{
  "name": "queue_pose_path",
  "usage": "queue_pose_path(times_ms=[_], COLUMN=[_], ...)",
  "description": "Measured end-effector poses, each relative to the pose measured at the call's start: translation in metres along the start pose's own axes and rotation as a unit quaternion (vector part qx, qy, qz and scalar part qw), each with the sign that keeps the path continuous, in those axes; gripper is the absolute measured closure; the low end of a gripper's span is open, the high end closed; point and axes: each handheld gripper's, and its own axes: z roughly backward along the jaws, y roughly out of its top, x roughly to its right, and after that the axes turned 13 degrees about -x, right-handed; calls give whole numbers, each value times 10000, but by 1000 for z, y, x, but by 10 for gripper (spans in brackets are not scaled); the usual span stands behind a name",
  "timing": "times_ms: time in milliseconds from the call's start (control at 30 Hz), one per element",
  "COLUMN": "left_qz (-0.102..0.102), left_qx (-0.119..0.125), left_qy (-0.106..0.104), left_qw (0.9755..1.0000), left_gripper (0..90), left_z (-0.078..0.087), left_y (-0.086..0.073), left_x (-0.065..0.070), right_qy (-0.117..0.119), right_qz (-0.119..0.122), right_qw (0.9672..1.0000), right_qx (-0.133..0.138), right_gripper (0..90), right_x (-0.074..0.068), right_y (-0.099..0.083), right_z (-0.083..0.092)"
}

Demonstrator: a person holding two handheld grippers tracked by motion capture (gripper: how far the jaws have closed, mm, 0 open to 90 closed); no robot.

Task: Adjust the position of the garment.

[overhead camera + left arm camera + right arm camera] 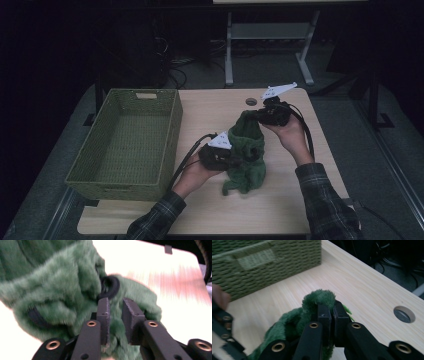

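Dim room, grey floor (380,165), metal frame legs (229,55) behind.

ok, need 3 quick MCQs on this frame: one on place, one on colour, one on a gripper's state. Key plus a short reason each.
1. Where does the woven basket sit on the table?
A. the left side
B. the right side
C. the near edge, centre

2. What colour is the plush cloth?
A. grey
B. green
C. red

3. How is the right gripper?
A. open over bare table
B. shut on the basket rim
C. shut on the plush cloth

Key: 1 A, high view puts it left of both hands. 2 B, green fur throughout. 3 C, its jaws pinch a fold of the fur.
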Motion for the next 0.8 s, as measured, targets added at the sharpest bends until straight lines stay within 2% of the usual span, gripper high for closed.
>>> queue_pose_path(times_ms=[167, 200, 300, 400, 433, 467, 500, 667, 800], left_qz=[199, 184, 287, 253, 278, 367, 306, 629, 750], left_qx=[-273, -315, -203, -151, -103, -42, -85, 148, 317], left_qy=[4, 28, 34, 74, 89, 113, 183, 372, 577], left_qw=[9994, 9993, 9994, 9995, 9995, 9993, 9993, 9972, 9950], left_gripper=[815, 821, 824, 792, 767, 767, 756, 670, 608], left_z=[-19, -21, -23, -16, -13, -9, -5, 14, 28], left_y=[-11, -13, -14, -15, -15, -16, -16, -17, -14], left_x=[1, 1, 2, 2, 3, 6, 5, 6, 1], right_qy=[148, 204, 370, 465, 532, 532, 565, 716, 802], right_qz=[176, 189, 245, 319, 395, 395, 454, 561, 541], right_qw=[9996, 9994, 9985, 9977, 9971, 9971, 9966, 9951, 9946], right_qx=[166, 208, 314, 366, 381, 381, 386, 392, 368], right_gripper=[869, 869, 869, 869, 869, 869, 869, 869, 869], right_x=[-13, -16, -24, -34, -41, -41, -45, -59, -65], right_y=[-5, -7, -14, -23, -28, -28, -31, -43, -51], right_z=[12, 14, 21, 25, 27, 27, 28, 31, 30])
